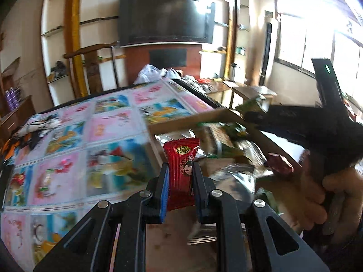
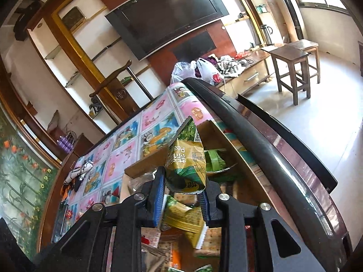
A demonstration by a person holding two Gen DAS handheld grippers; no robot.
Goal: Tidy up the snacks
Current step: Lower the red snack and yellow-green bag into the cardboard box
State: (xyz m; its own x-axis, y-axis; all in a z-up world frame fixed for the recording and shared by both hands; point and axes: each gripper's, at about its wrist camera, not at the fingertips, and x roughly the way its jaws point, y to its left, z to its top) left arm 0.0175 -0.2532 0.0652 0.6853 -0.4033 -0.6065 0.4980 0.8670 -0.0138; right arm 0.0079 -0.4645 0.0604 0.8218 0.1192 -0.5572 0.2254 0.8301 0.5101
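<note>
Left claw (image 1: 180,181) clamped on a red snack packet (image 1: 181,170), pinched low on its body, serrated top edge standing clear above the pads; held above the near side of a cardboard box (image 1: 188,122) on the patterned tabletop (image 1: 68,147). Likely light, crinkly and slick: a soft film pouch, best taken across the flat middle as here, not by the seal, and not squeezed hard if the contents are brittle. To the right, the cardboard box open-topped and crowded with mixed packets, green, silver and tan, heaped loosely; exact count impossible to tell through the blur. Farther right, right claw (image 2: 181,188) closed around a green-and-yellow pea snack bag (image 2: 186,158), gripped at its lower end, puffed body tilting up over the same box. Air-filled and springy by the look, prone to slipping or popping under pressure.
</note>
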